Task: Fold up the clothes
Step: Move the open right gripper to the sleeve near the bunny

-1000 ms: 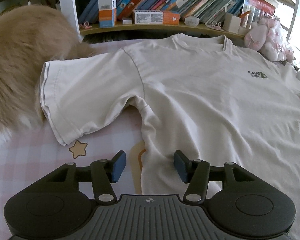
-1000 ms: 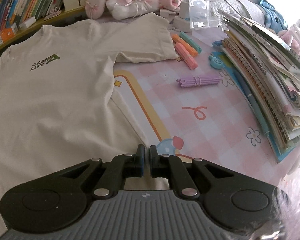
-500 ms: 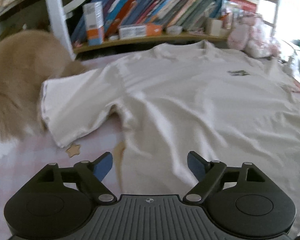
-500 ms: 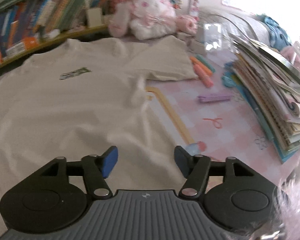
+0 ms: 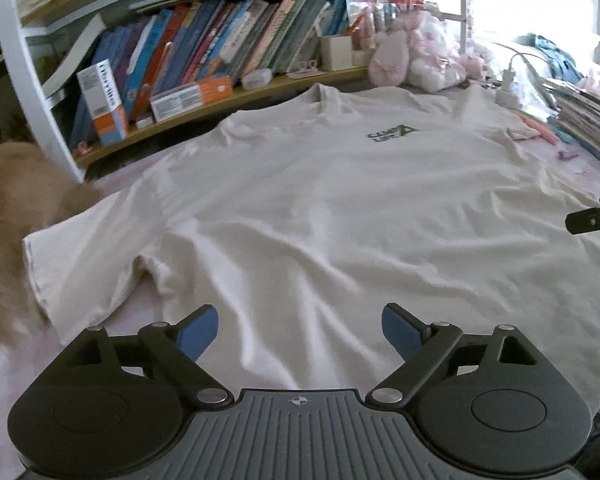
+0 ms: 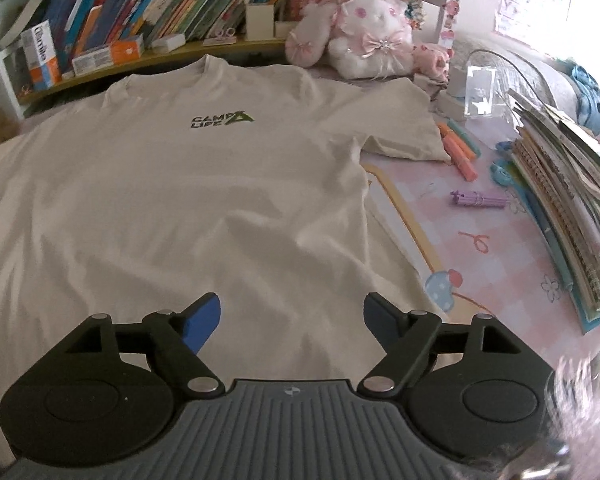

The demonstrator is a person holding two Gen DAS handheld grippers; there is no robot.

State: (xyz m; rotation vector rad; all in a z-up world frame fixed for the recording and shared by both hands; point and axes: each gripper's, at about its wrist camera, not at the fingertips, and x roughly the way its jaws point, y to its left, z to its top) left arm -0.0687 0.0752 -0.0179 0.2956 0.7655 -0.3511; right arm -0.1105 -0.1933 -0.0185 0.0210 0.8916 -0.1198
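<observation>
— So, from the left edge of the mat: what's there?

— A tan furry heap (image 5: pixel 8 216) sits at the far left, touching the end of the T-shirt's left sleeve (image 5: pixel 80 264). Behind it a low shelf of books (image 5: pixel 204 60) runs along the back edge.

— And the shirt itself?

— The cream T-shirt (image 5: pixel 320 208) lies spread flat, front up, across the pink checked mat (image 6: pixel 480 240), collar toward the shelf. Its small green chest logo (image 6: pixel 222 119) faces up. Soft wrinkles cross the lower half.

— The grippers?

— The left gripper (image 5: pixel 300 330) hangs over the lower left part of the shirt, jaws spread wide and just been opening, only loose cloth below the blue pads (image 5: pixel 198 334), nothing pinched. The right gripper (image 6: pixel 292 316) hangs over the lower right part, jaws likewise parted and just been opening, gripping nothing.

— Further right?

— The right sleeve (image 6: pixel 400 128) lies flat toward the back right. Just beside its hem are orange and green highlighters (image 6: pixel 460 148), then a purple bundle (image 6: pixel 480 200) on bare mat. A white plush bunny (image 6: pixel 364 28) sits at the back, and a stack of notebooks (image 6: pixel 568 208) fills the right edge.
</observation>
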